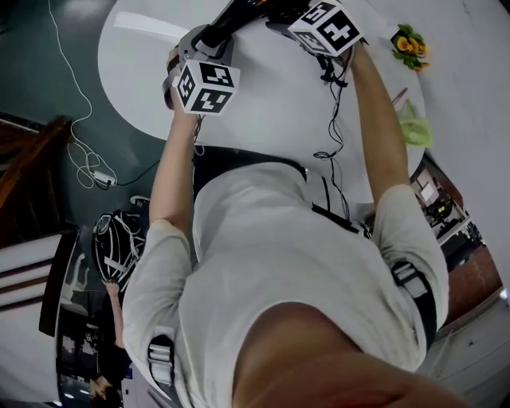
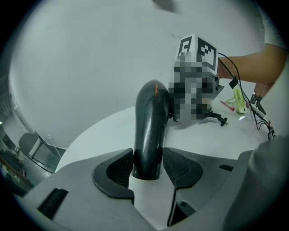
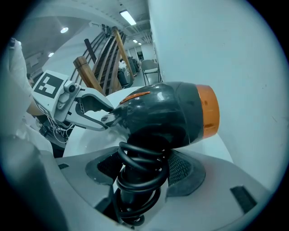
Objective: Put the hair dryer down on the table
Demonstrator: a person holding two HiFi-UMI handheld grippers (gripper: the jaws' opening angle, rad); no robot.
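Note:
The hair dryer [image 3: 167, 115] is dark grey with an orange end cap, and its cord is coiled round the handle. My right gripper [image 3: 140, 176] is shut on that cord-wrapped handle. My left gripper [image 2: 149, 169] is shut on the dryer's dark barrel [image 2: 151, 126], with a pad pressing each side. In the head view both grippers, left [image 1: 213, 40] and right [image 1: 287, 17], meet at the dryer [image 1: 239, 12] over the far part of the round white table [image 1: 271, 111]. Whether the dryer touches the table cannot be told.
On the table's right side lie a green item [image 1: 416, 127], some yellow-orange flowers [image 1: 410, 44] and a black plug [image 2: 219, 119]. A white cable [image 1: 88, 159] lies on the dark floor to the left. Wooden stair rails [image 3: 97, 67] stand beyond the table.

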